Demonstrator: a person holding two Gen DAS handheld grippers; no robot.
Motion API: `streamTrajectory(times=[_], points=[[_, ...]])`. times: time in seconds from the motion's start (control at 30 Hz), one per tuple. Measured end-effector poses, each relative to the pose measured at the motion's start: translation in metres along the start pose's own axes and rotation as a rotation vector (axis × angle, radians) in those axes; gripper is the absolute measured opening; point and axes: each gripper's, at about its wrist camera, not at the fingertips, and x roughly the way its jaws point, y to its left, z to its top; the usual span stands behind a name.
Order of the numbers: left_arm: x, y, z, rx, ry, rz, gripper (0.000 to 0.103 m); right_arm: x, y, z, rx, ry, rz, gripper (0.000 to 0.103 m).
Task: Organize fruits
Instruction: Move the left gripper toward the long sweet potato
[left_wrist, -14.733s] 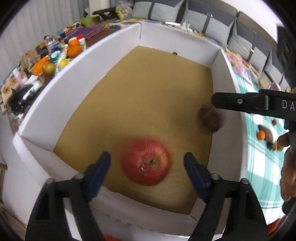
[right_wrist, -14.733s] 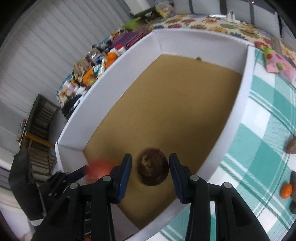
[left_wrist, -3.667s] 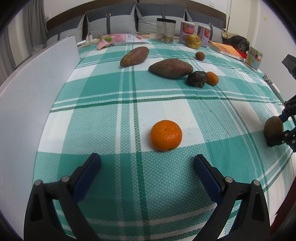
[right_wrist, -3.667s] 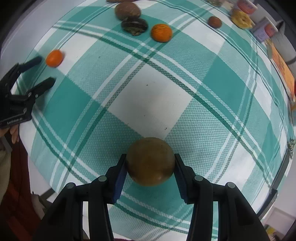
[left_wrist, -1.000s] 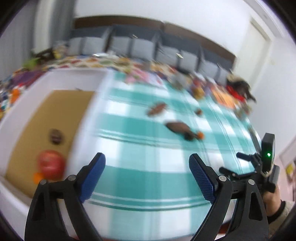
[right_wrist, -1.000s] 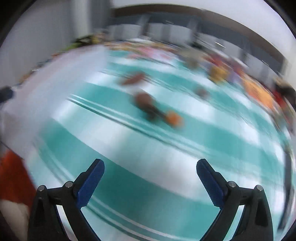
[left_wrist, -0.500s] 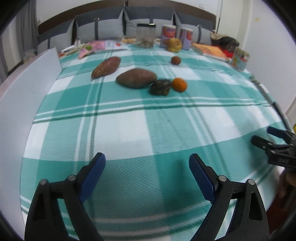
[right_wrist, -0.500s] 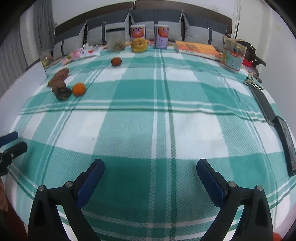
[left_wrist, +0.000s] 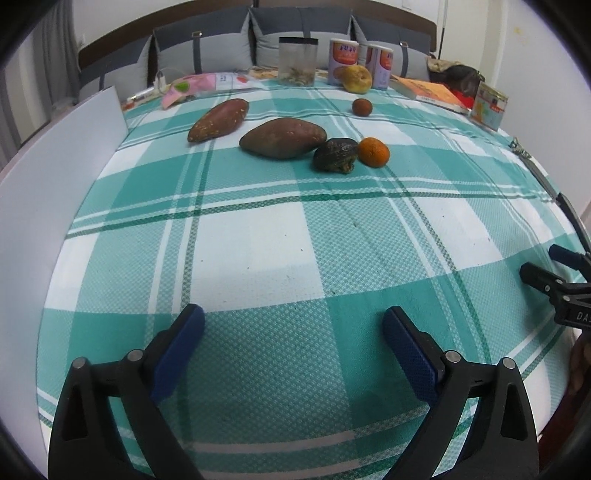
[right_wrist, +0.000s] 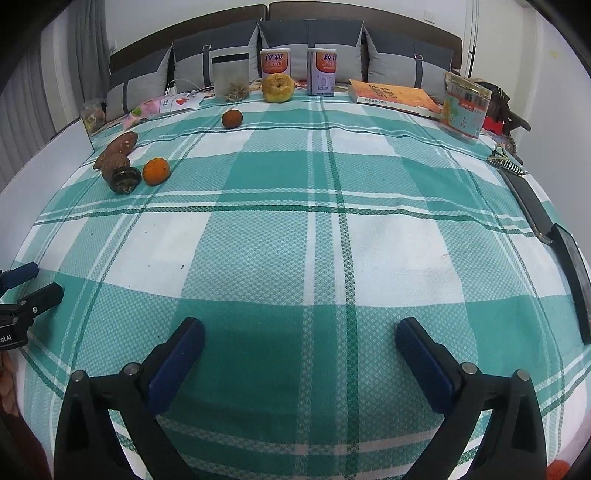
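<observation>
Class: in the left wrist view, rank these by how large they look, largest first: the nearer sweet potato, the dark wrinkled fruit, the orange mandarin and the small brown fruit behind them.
1. Nearer sweet potato
2. Dark wrinkled fruit
3. Orange mandarin
4. Small brown fruit, though it lies farther from the camera, so its true size is unsure.

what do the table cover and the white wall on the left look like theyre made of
Table cover: woven cloth, matte, likely cotton; a fine check weave shows in the teal and white plaid. White wall: smooth matte sheet with a thin straight edge, probably foam board or cardboard; the look leaves that open.
</observation>
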Motion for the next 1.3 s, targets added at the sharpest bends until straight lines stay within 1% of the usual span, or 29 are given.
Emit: streamTrajectory(times=[1.0, 1.07, 1.13, 1.17, 1.2, 1.23, 1.3], points=[[0.000, -0.001, -0.002, -0.002, -0.001, -0.001, 0.098, 0.000, -0.001, 0.000, 0.001, 0.000, 0.002, 0.103], [-0.001, -0.001, -0.001, 0.000, 0.010, -0.008, 0.099, 0.000, -0.001, 0.000, 0.001, 0.000, 0.002, 0.103], [0.000, 0.000, 0.009, 0.000, 0.070, -0.030, 0.098, 0.000, -0.001, 0.000, 0.001, 0.000, 0.002, 0.103], [0.001, 0.002, 0.016, -0.009, 0.094, -0.053, 0.098, 0.000, -0.001, 0.000, 0.001, 0.000, 0.003, 0.103], [0.003, 0.005, 0.028, -0.030, 0.119, -0.090, 0.097, 0.000, -0.001, 0.000, 0.001, -0.001, 0.003, 0.103], [0.004, 0.010, 0.048, -0.065, 0.129, -0.124, 0.097, 0.000, -0.001, 0.000, 0.001, 0.000, 0.002, 0.103], [0.005, 0.018, 0.081, -0.133, 0.131, -0.165, 0.098, 0.000, -0.001, 0.000, 0.001, -0.001, 0.002, 0.103]])
